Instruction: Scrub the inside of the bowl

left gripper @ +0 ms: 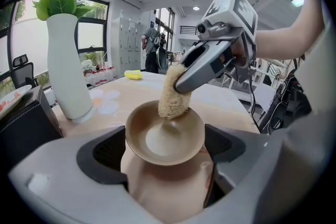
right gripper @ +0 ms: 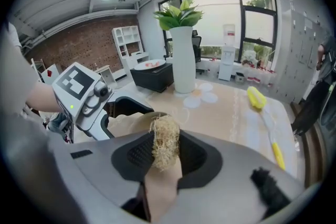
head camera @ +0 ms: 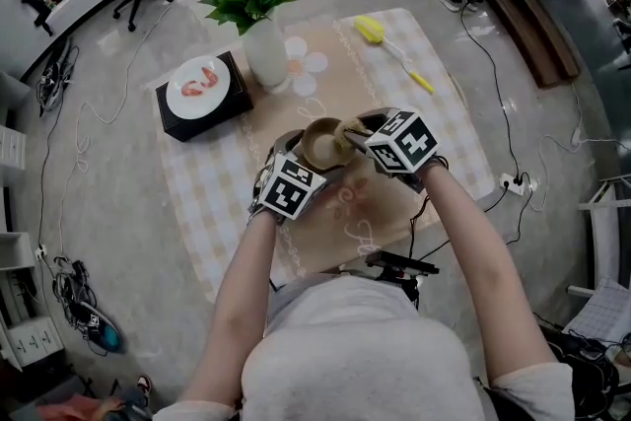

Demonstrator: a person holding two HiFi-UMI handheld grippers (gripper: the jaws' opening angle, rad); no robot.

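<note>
So the left gripper [left gripper: 165,150] has its jaws spread wide and clamped on both sides of a round, tan, smooth-glazed bowl [left gripper: 165,136]. The bowl is held up off the table and tipped so its inside faces back along the gripper. In the head view it sits right in the middle, between the two marker cubes and over the near part of the table [head camera: 322,143]. The right gripper [right gripper: 165,153] is pinched closed on a straw-coloured, fibrous loofah-type scrubber [right gripper: 165,147]. It comes in from above and to the right in the left gripper view, and the scrubber's lower end pokes into the bowl and touches the inner wall on the far side, just under the rim. Everything's over a table with a beige and white checked tablecloth [head camera: 449,128] that has a pale flower print down the centre. Farther back on the cloth there's a tall white vase with green leaves [head camera: 264,49]. Left of that, a black box [head camera: 212,118] has a white plate [head camera: 200,86] on top with something reddish on it, can't tell what. Off to the far right lies a yellow-headed dish brush with a white and yellow handle [head camera: 373,31], well apart from the bowl.
</note>
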